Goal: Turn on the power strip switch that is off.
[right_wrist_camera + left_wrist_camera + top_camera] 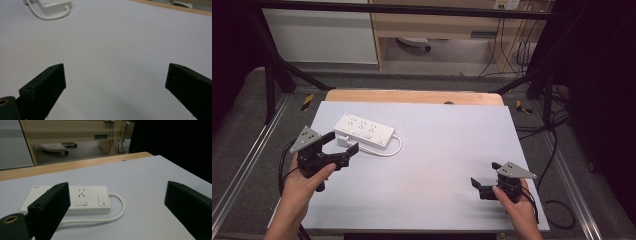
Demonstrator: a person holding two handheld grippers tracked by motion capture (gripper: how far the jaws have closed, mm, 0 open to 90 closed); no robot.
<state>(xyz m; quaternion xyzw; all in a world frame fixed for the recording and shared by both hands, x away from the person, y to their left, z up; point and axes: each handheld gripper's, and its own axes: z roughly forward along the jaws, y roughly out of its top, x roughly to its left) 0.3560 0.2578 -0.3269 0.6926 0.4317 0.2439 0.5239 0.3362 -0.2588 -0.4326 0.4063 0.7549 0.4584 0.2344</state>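
The white power strip (364,131) is lying just beyond the left gripper (343,142), whose jaws are gaping apart; nothing is touching it. The right gripper (484,181) is hovering well away from the strip, jaws also spread.

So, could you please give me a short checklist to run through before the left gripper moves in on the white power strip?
1. Left gripper jaws wide open: ok.
2. White rectangular plastic power strip lies flat on the pale grey table sheet: ok.
3. Strip in front of the left gripper, partly behind one jaw: ok.
4. White cable looping beside the strip, out of the jaws' path: cannot tell.
5. Right gripper open, holding nothing, well away from the strip: ok.
6. Plug already in a socket: cannot tell.
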